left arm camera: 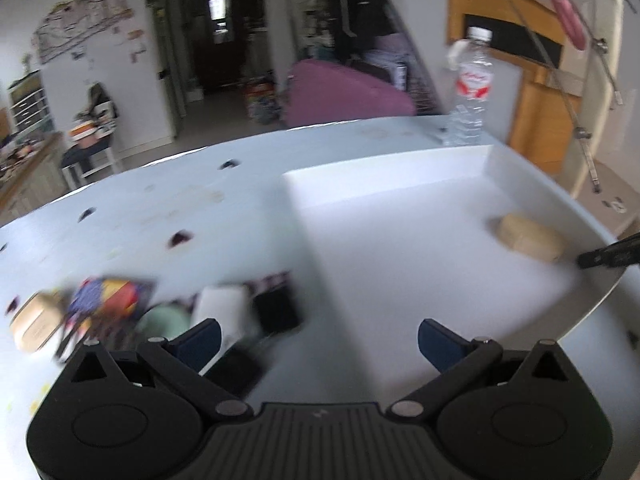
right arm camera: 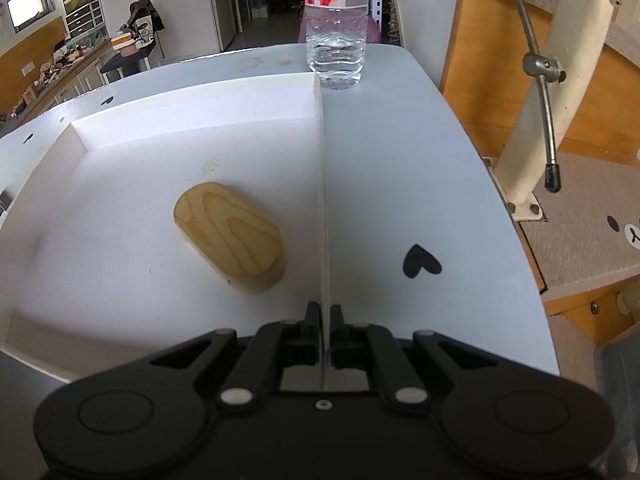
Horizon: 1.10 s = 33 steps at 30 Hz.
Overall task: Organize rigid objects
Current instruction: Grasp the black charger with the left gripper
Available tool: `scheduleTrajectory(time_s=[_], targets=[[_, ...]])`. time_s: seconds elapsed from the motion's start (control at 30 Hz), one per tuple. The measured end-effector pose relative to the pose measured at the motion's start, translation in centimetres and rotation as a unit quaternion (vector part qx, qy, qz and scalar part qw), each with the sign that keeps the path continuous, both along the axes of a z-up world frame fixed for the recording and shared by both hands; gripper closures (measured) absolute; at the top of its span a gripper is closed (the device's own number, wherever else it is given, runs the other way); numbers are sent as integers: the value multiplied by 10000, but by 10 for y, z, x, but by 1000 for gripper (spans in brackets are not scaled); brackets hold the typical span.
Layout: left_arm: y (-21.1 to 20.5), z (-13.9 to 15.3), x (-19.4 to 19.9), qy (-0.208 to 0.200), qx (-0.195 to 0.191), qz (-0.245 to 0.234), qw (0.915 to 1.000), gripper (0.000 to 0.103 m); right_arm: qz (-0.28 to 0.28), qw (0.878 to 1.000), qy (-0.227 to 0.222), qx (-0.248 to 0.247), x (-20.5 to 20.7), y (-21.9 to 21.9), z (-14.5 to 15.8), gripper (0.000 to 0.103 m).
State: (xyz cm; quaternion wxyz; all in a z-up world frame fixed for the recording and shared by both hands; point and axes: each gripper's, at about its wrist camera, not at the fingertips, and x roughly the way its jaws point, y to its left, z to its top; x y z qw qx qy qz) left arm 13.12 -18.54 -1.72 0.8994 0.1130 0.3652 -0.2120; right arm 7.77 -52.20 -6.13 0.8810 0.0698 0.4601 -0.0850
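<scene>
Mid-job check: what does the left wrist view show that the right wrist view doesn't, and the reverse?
Only the left wrist view: the left gripper, jaws open and empty, and a blurred pile of small items on the table beside the tray.
Only the right wrist view: the right gripper, jaws shut on the tray's side wall, and a black heart mark on the table.
Both: the white tray, the wooden block in it, and the water bottle.
</scene>
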Motion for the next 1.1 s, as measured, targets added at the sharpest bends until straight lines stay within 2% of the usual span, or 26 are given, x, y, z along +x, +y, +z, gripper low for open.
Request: scheduleTrajectory(time_s=[0.2, 0.33, 0.43, 0.5, 0.53, 0.63, 0.73, 0.8, 0.97, 1.1], targets=[[29, -22, -13, -89, 184, 412, 9989, 0, 17, 10000, -28, -2, -1, 0, 0, 99], [39, -37, -21, -171, 188, 517, 9983, 1, 6, 10000, -48, 32, -1, -1, 0, 99], [42, -45, -21, -169, 116, 600, 9980, 11, 5, 10000, -53, 31, -2, -1, 0, 99], [44, -48, -19, -141, 19, 659, 9977, 24, 7, 10000, -52, 36, -2, -1, 0, 99], [46, -50, -17, -167, -21, 669, 9976, 26, 6, 10000, -53, 44, -2, -1, 0, 99], [48, -55, -7, -357, -27, 543, 9979, 30, 9, 10000, -55, 46, -2, -1, 1, 99], [49, -62, 3, -444, 77, 363, 9983, 30, 19, 10000, -58, 47, -1, -2, 1, 99], [51, -65, 9, -460, 17, 264, 9986, 30, 16, 10000, -62, 52, -1, -2, 1, 99], [51, -60, 9, -198, -336, -54, 9992, 32, 22, 10000, -67, 55, -2, -3, 1, 99], [44, -57, -5, -130, -376, -371, 9985, 38, 42, 10000, -65, 55, -2, -3, 0, 99]])
